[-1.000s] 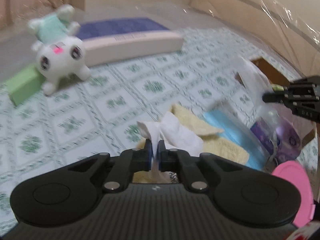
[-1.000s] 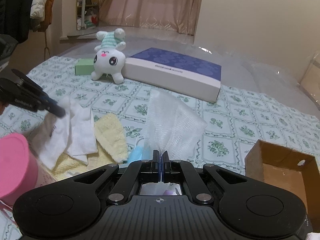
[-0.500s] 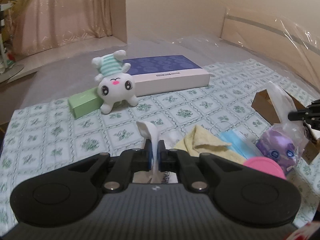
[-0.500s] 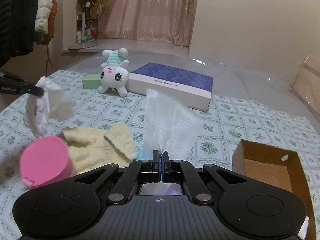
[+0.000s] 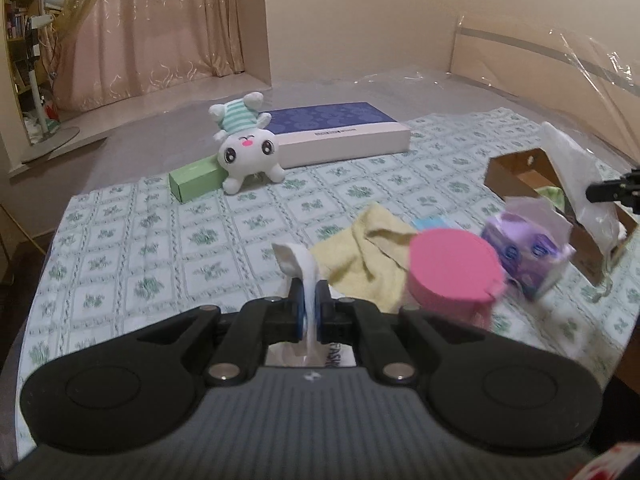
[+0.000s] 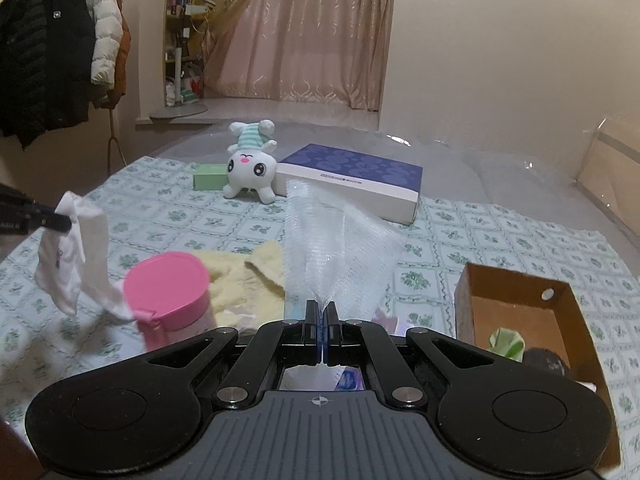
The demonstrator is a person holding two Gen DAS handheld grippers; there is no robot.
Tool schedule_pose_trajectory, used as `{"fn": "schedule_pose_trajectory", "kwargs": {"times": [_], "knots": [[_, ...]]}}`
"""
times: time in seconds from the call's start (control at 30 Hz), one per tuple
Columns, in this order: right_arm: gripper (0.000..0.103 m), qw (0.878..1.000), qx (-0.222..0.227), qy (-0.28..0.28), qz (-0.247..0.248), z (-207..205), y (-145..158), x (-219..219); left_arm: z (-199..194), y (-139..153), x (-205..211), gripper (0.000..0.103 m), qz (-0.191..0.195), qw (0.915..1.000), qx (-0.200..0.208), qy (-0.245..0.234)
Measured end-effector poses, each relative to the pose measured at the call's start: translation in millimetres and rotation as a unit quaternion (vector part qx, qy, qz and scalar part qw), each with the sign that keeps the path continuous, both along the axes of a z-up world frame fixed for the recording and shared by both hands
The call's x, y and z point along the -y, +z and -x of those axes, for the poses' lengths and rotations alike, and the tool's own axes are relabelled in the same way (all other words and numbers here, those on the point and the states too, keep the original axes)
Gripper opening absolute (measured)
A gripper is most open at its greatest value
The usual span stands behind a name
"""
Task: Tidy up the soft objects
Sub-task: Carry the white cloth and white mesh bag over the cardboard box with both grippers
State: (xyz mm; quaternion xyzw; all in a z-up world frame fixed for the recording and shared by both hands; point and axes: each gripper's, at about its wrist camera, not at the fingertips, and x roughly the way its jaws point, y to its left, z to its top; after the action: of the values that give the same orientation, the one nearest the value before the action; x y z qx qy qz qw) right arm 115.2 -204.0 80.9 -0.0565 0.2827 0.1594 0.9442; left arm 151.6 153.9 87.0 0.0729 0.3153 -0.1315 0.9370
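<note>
Covering the bed, a green-patterned sheet carries a blue box, a cardboard box, a yellow towel and a pink-lidded tub; above these the right gripper pinches white mesh netting, while the left gripper pinches dangling white socks

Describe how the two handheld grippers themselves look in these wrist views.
Both are matte black. The left gripper and right gripper each have angled linkage arms with silver pivot pins, blue pads on the fingers, two round lobes and a ribbed grey body with a small white mark. No cables, hands or sleeves are visible.
</note>
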Motion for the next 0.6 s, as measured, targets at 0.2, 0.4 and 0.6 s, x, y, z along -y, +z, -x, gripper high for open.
{"fn": "schedule_pose_trajectory", "kwargs": {"times": [0.2,0.4,0.6], "knots": [[0.000,1.000,-0.010,-0.003,-0.017,32,-6,7,52,-1,21,0.004,-0.001,0.9998,-0.007,-0.018],[0.001,0.999,-0.021,-0.010,-0.029,55,-14,18,95,-2,50,0.004,0.002,0.9989,-0.014,-0.044],[0.000,0.999,-0.021,-0.025,-0.041,71,-16,36,118,0,80,0.004,0.021,0.9973,-0.018,-0.067]]}}
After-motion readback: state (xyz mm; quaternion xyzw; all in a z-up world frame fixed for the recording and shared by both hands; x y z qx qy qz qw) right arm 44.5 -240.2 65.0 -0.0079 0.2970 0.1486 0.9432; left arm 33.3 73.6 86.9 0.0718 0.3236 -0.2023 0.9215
